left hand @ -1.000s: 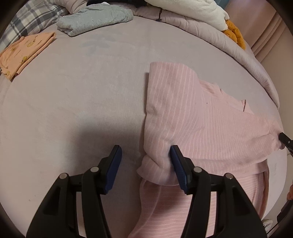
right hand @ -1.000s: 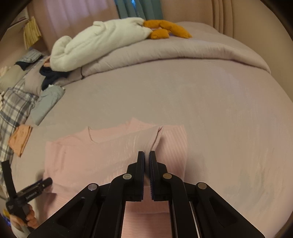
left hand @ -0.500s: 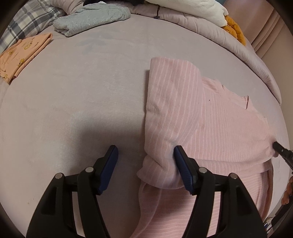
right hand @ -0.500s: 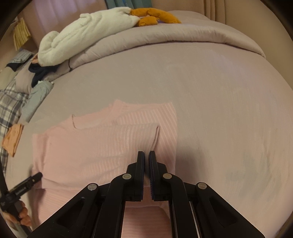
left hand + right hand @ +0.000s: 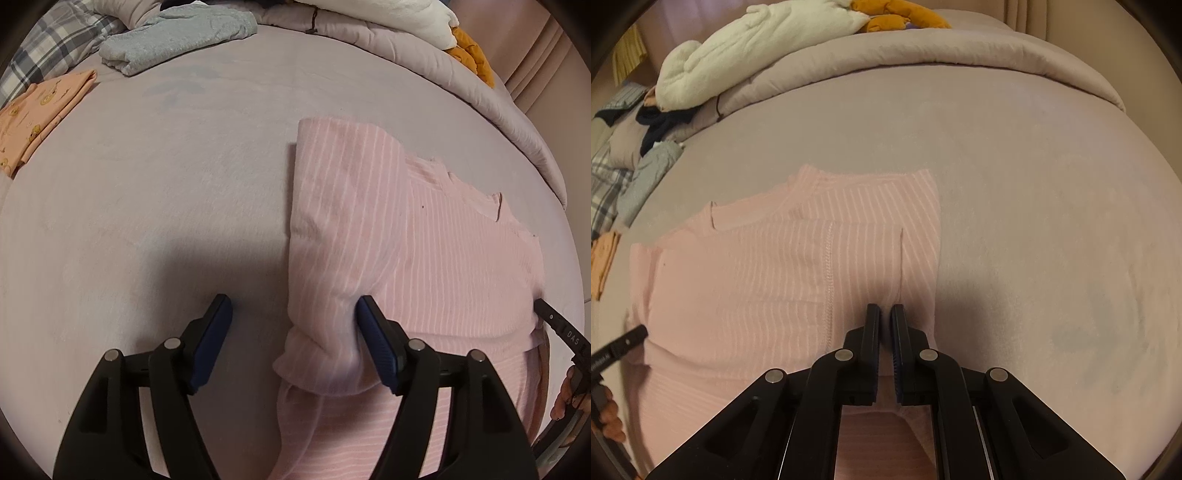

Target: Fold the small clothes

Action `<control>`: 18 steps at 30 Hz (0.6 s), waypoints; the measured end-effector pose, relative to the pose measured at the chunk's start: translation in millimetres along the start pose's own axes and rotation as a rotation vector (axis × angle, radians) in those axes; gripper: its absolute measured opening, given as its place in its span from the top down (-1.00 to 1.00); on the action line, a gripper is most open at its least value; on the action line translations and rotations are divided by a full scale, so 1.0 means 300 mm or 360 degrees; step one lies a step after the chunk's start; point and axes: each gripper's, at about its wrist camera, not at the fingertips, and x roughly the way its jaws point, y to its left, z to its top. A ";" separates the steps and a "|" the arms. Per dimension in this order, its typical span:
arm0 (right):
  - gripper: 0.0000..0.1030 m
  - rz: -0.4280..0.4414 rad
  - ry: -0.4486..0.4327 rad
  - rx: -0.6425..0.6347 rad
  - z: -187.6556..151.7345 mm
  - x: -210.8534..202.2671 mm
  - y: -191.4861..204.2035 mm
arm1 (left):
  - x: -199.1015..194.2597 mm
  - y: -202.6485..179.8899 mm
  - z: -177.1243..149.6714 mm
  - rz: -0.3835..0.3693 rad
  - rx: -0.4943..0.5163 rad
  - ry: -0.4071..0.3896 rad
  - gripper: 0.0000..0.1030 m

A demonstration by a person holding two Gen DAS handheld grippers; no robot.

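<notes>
A pink striped top [image 5: 424, 258] lies on the bed, both sleeves folded over its body. My left gripper [image 5: 293, 328] is open and hovers over the folded left sleeve's cuff [image 5: 321, 354]; one pad lies against the cloth, the other is over bare sheet. In the right wrist view the top [image 5: 768, 273] fills the left middle. My right gripper [image 5: 885, 314] is shut on the folded right sleeve's edge [image 5: 905, 266], low against the cloth. Each gripper's tip shows at the edge of the other view.
A folded grey garment [image 5: 177, 37], a folded orange garment [image 5: 40, 114] and a plaid cloth [image 5: 48, 48] lie at the far left. A rolled duvet [image 5: 923, 55] with a white blanket [image 5: 757, 48] and an orange plush [image 5: 897, 14] lines the back. Bare sheet [image 5: 1052, 221] lies to the right.
My right gripper has carried the right sleeve across and laid it down on the top's body. My left gripper has stayed open and opened a little wider over the left sleeve.
</notes>
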 end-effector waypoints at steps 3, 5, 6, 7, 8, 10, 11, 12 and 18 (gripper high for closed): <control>0.88 0.0021 0.0005 0.0021 0.000 0.008 -0.012 | 0.006 -0.002 0.015 -0.0004 -0.0003 0.0009 -0.41; 0.88 0.0029 0.0000 0.0023 -0.004 0.007 -0.016 | 0.010 -0.003 0.030 -0.0015 -0.0014 0.0011 -0.41; 0.88 0.0031 -0.0002 0.0020 -0.005 0.008 -0.018 | 0.011 -0.003 0.032 -0.0018 -0.0017 0.0011 -0.41; 0.88 0.0033 -0.0003 0.0019 -0.006 0.009 -0.020 | 0.014 -0.003 0.041 -0.0024 -0.0021 0.0010 -0.41; 0.88 0.0035 -0.0003 0.0020 -0.007 0.009 -0.021 | 0.012 0.001 0.042 -0.0026 -0.0026 0.0012 -0.41; 0.88 0.0039 -0.0005 0.0021 -0.011 0.006 -0.031 | 0.013 0.002 0.053 -0.0035 -0.0033 0.0014 -0.41; 0.88 0.0043 -0.0005 0.0026 -0.011 0.006 -0.035 | 0.014 0.002 0.058 -0.0041 -0.0035 0.0014 -0.41; 0.88 0.0044 -0.0006 0.0028 -0.014 0.007 -0.032 | 0.017 0.001 0.065 -0.0048 -0.0036 0.0017 -0.41; 0.89 0.0048 -0.0018 0.0028 -0.024 0.003 -0.036 | 0.007 0.003 0.099 -0.0092 -0.0072 0.0021 -0.35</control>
